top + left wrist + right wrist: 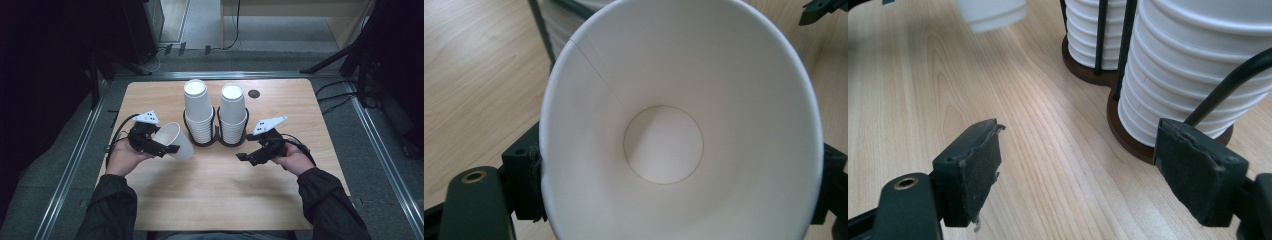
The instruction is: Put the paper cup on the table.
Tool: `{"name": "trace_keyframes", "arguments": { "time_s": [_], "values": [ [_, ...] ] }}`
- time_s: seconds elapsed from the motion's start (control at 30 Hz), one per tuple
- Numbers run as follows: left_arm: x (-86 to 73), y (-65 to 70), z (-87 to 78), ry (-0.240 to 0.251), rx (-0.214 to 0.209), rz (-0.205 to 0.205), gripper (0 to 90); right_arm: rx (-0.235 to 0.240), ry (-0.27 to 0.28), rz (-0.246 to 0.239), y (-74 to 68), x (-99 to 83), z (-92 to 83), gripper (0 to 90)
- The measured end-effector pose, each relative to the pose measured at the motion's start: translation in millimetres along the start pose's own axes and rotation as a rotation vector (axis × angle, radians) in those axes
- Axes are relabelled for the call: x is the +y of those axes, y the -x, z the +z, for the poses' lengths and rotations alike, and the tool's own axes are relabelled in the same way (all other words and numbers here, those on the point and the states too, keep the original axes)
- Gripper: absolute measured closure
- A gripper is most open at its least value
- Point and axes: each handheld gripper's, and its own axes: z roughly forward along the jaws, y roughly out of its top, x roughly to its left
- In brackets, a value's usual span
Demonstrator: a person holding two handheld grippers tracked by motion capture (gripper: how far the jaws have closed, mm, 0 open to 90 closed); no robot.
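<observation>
A: Holding a single paper cup (174,140) on its side in our left gripper (150,142), jaws clamped across its walls near the rim, mouth facing back at us, just left of the two cup stacks (199,112) in the rack (216,142).

B: And our right gripper (252,155) hangs with jaws apart and nothing between them, low over the table (215,200) beside the right-hand stack.

A: We reckon that cup is feather-light and thin-walled, so it will crush if we squeeze hard.

B: Agreed. We'd grip at the rolled rim or the stiffer base, gently; its smooth wall could slip.
</observation>
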Motion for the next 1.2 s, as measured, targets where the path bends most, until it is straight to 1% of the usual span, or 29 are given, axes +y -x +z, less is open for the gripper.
{"name": "trace_keyframes", "arguments": {
  "time_s": [0.07,0.13,0.2,0.23,0.33,0.37,0.43,0.47,0.5,0.6,0.63,0.67,0.73,0.77,0.8,0.83,0.87,0.9,1.0,1.03,1.07,1.13,1.2],
  "values": [
    [-2.2,-4.4,-3.0,-0.002,0.014,-0.003,14.6,-0.004,-0.001,-0.004,-0.3,-0.3,-0.1,19.4],
    [-3.0,-5.9,-3.9,-0.001,0.018,-0.007,14.6,-0.007,0.0,-0.001,0.0,-0.4,-0.5,19.4],
    [-5.2,-10.5,-6.9,0.001,0.035,-0.02,14.6,-0.009,-0.002,0.002,0.2,-0.7,-1.1,19.4],
    [-6.1,-11.7,-8.4,0.003,0.049,-0.017,14.6,-0.011,-0.003,0.004,-0.1,-1.0,-1.6,19.4],
    [-8.0,-15.0,-11.2,0.002,0.053,-0.03,14.5,-0.012,-0.002,0.0,-0.1,-1.9,-2.2,19.4],
    [-9.0,-16.9,-12.7,0.004,0.061,-0.032,14.6,-0.013,-0.003,0.002,-0.1,-2.4,-2.5,19.4],
    [-12.1,-23.7,-17.4,0.012,0.067,-0.057,14.5,-0.013,-0.004,0.005,-0.3,-3.8,-3.6,19.4],
    [-12.1,-23.7,-17.4,0.012,0.067,-0.057,14.6,-0.013,-0.004,0.005,-0.3,-3.8,-3.6,19.4],
    [-12.8,-25.8,-19.0,0.014,0.067,-0.066,14.6,-0.015,-0.005,0.001,0.0,-4.4,-3.9,19.4],
    [-13.7,-30.0,-21.9,0.023,0.084,-0.091,14.5,-0.02,-0.007,0.005,-0.3,-6.4,-4.7,19.4],
    [-13.5,-30.6,-22.6,0.026,0.089,-0.092,14.5,-0.022,-0.009,0.008,-0.7,-7.6,-5.7,19.4],
    [-13.2,-31.4,-23.2,0.026,0.094,-0.09,14.5,-0.022,-0.009,0.008,-0.7,-7.6,-5.7,19.4],
    [-13.1,-33.8,-23.6,0.026,0.104,-0.104,14.5,-0.028,-0.011,0.009,-0.7,-8.9,-6.8,19.4],
    [-13.4,-37.1,-24.3,0.022,0.113,-0.112,14.5,-0.044,-0.013,0.004,-0.7,-10.8,-7.7,19.4],
    [-13.4,-37.1,-24.3,0.022,0.113,-0.112,14.5,-0.044,-0.013,0.004,-0.7,-10.8,-7.7,19.4],
    [-13.9,-40.8,-24.8,0.022,0.115,-0.12,14.5,-0.052,-0.013,0.01,-0.4,-12.5,-8.9,19.4],
    [-13.9,-40.8,-24.8,0.022,0.115,-0.12,14.5,-0.053,-0.012,0.016,-0.6,-13.4,-9.8,19.4],
    [-14.0,-43.7,-24.5,0.018,0.13,-0.133,14.5,-0.051,-0.012,0.017,-0.3,-14.1,-10.3,19.4],
    [-13.3,-47.1,-23.7,0.01,0.142,-0.14,14.0,-0.058,-0.017,0.019,-0.3,-16.0,-11.1,19.4],
    [-13.0,-51.4,-22.6,0.009,0.152,-0.154,13.9,-0.061,-0.024,0.021,0.0,-18.0,-11.6,19.4],
    [-13.0,-51.4,-22.6,0.009,0.152,-0.154,13.9,-0.061,-0.024,0.021,0.0,-18.0,-11.6,19.4],
    [-13.1,-56.0,-21.8,0.006,0.157,-0.165,13.9,-0.064,-0.026,0.029,-0.3,-20.3,-13.2,19.4],
    [-13.5,-60.1,-20.9,-0.009,0.172,-0.165,13.9,-0.066,-0.024,0.036,-0.6,-20.9,-14.0,19.4]
  ]
}}
